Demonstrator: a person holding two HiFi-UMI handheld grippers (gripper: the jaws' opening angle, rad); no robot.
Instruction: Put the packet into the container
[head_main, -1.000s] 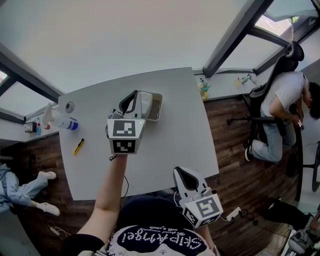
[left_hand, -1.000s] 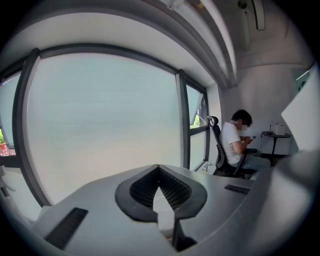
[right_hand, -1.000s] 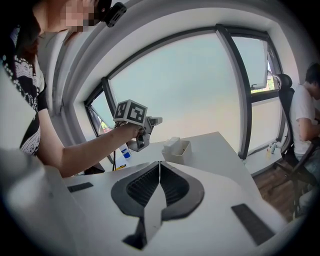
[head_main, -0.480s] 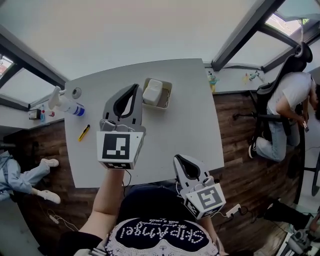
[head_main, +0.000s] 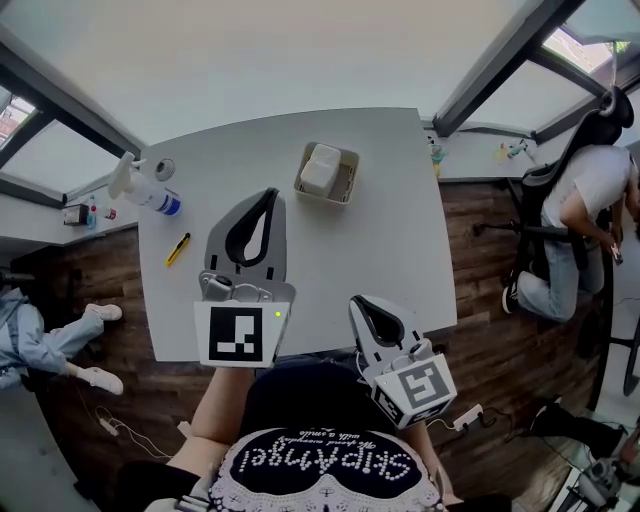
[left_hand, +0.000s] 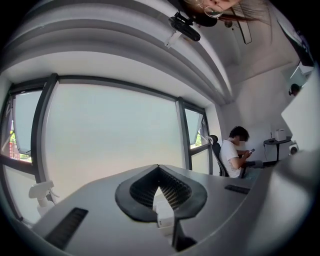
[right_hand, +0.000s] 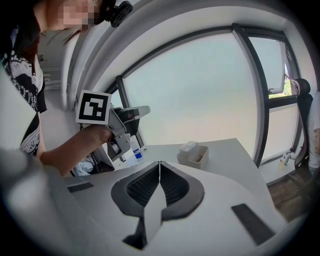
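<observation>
A pale grey desk (head_main: 385, 250) with a rounded far right corner stands on dark wood flooring. A small tan container (head_main: 347, 183) sits on it toward the far edge, right of the middle. A white spray bottle (head_main: 145, 190) with a blue label is at the far left corner, with a small round grey object (head_main: 164, 169) just beside it. A yellow utility knife (head_main: 178, 249) lies near the left edge.

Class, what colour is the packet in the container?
White; the packet shows best in the head view.

packet (head_main: 321, 167): white, and we see it lying flat inside the container.
container (head_main: 350, 182): beige open tub, upright, far on the tabletop (head_main: 385, 260).
</observation>
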